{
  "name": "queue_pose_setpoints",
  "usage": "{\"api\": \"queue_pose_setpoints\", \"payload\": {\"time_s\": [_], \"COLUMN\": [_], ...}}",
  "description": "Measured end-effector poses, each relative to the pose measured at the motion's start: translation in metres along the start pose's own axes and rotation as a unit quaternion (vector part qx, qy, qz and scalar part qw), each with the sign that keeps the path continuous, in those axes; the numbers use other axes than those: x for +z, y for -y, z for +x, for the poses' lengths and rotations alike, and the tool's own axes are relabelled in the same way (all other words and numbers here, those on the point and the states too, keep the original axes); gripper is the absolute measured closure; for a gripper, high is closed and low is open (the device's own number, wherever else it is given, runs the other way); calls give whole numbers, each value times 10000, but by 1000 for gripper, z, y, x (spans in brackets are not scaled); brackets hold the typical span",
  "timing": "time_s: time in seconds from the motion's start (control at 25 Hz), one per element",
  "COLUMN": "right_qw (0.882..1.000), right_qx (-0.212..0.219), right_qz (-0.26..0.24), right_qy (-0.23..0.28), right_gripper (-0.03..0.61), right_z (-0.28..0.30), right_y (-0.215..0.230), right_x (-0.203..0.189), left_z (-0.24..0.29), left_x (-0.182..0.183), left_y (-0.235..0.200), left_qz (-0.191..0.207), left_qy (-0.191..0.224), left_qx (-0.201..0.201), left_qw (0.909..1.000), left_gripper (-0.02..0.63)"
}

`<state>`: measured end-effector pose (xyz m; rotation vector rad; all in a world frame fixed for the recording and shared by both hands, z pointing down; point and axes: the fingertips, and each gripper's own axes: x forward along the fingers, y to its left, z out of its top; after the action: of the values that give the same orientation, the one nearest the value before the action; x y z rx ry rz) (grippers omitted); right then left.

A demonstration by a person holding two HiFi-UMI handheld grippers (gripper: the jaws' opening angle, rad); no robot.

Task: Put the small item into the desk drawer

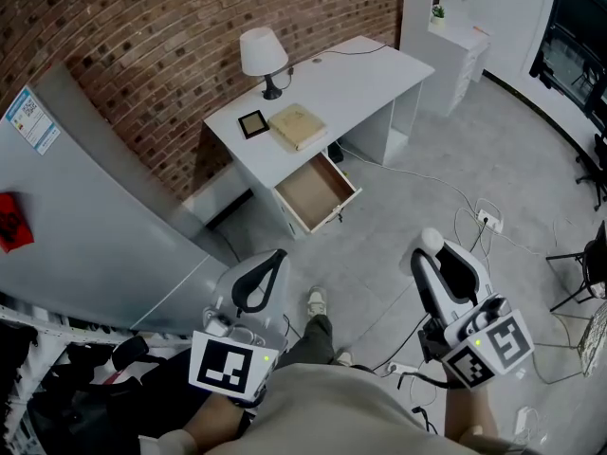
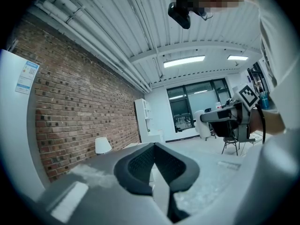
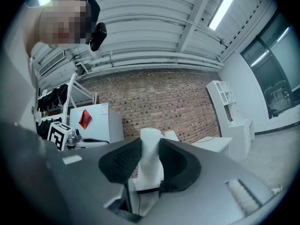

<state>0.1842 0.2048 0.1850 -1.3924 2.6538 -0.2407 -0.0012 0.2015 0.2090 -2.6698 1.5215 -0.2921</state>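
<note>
My right gripper (image 1: 434, 257) is held low at the right, far from the desk, and is shut on a small white cylinder-like item (image 1: 432, 241). In the right gripper view the white item (image 3: 150, 161) stands upright between the two dark pads (image 3: 123, 161). My left gripper (image 1: 263, 281) hangs at the lower left with its jaws together and nothing between them; its fingertips (image 2: 140, 161) meet in the left gripper view. The white desk (image 1: 360, 76) stands against the brick wall, and its drawer (image 1: 302, 195) is pulled out and looks empty.
On the desk are a white lamp (image 1: 263, 55), a tan book (image 1: 297, 125) and a small black frame (image 1: 252, 123). A grey-white fridge (image 1: 85, 226) stands at the left. Cables and a power strip (image 1: 487, 219) lie on the floor; a white cabinet (image 1: 465, 53) is behind the desk.
</note>
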Motion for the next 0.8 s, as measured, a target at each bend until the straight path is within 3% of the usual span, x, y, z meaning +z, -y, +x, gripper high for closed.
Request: {"api": "queue_pose_setpoints", "payload": {"time_s": [0.36,0.8], "right_qw": [9996,9965], "right_qx": [-62,-190], "right_qz": [85,75], "right_qy": [-262,-812], "right_gripper": [453,453], "right_z": [56,196], "right_y": [28,72], "right_x": [-20,-57], "left_z": [48,148], "left_x": [-14,-62], "left_y": [-40,-132], "left_qz": [-166,-423], "left_qy": [-64,-530], "left_qx": [-30,-334], "left_qw": [9998,9971], "left_gripper": [612,612]}}
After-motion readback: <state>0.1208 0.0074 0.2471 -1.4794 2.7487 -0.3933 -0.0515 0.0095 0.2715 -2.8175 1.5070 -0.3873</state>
